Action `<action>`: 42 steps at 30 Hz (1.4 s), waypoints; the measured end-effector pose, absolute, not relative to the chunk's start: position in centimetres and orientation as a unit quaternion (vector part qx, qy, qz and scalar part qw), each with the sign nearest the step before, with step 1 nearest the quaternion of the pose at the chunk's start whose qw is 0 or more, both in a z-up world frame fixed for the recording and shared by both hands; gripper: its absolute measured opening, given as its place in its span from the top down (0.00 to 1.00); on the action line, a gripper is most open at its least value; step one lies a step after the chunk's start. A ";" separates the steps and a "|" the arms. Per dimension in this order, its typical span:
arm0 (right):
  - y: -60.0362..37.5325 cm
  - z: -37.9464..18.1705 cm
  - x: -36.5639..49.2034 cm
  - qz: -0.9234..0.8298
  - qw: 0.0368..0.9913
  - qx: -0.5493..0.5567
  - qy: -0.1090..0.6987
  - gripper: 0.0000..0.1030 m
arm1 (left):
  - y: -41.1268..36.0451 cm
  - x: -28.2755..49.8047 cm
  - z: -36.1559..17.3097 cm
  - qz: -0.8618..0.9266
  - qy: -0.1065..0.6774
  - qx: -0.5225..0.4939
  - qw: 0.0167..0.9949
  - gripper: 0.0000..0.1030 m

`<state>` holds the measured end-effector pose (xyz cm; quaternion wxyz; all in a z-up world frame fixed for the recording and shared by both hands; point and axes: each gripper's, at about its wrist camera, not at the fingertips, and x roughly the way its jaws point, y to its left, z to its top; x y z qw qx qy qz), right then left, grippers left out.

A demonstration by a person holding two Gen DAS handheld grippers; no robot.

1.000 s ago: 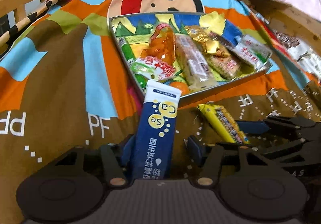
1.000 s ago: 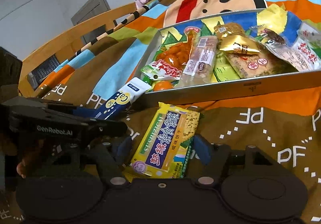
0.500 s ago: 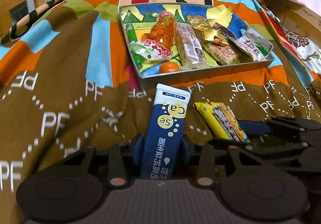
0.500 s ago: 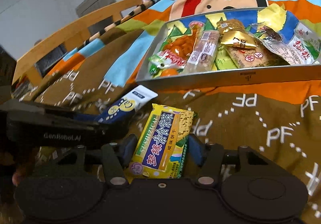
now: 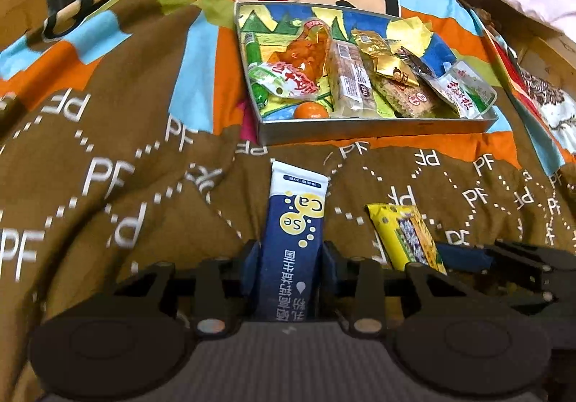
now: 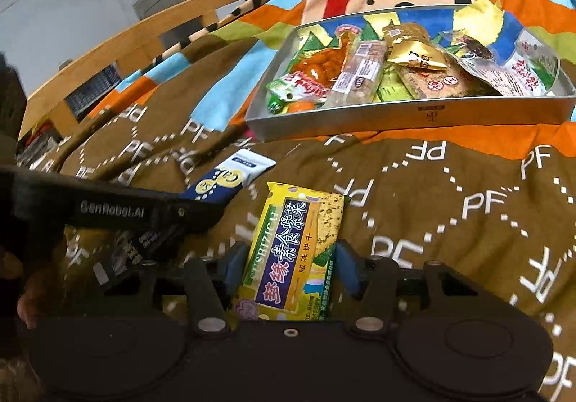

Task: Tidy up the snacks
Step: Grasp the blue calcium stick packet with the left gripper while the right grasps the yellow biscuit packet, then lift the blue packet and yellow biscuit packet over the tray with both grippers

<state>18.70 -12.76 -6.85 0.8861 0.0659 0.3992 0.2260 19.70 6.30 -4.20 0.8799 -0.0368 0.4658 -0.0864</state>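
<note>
1. The left gripper (image 5: 291,269) was closing its jaws; its pads pressed the blue sachet (image 5: 293,240) between them, near its lower end.
2. The right gripper (image 6: 288,267) was likewise closing on the yellow cracker pack (image 6: 291,251), which looked light, crinkly and crushable.
3. The tray (image 5: 378,130) lay well beyond both fingertips.

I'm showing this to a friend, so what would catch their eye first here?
Probably the metal tray heaped with snacks on the bright cartoon blanket. Nearer, the left gripper is closing on a blue and white packet, the right gripper on a yellow cracker pack.
</note>
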 end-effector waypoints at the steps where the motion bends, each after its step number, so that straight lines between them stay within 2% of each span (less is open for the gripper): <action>1: -12.8 -6.7 18.3 0.228 0.886 0.058 0.399 0.47 | 6.3 19.3 -4.1 -0.082 0.469 -0.042 0.879 0.62; 12: -13.9 -3.7 13.2 0.244 0.908 -0.011 0.340 0.49 | 5.7 14.9 -2.7 -0.095 0.458 -0.093 0.879 0.64; 23: -15.5 -1.7 10.8 0.236 0.921 -0.009 0.311 0.50 | 3.7 11.6 -1.1 -0.119 0.420 -0.109 0.893 0.64; 31: -16.3 0.4 11.0 0.228 0.933 -0.008 0.279 0.50 | 3.7 12.6 1.3 -0.113 0.381 -0.126 0.909 0.64; 42: -18.6 5.7 15.5 0.210 0.957 -0.012 0.201 0.50 | 3.6 17.6 6.3 -0.098 0.281 -0.125 0.947 0.64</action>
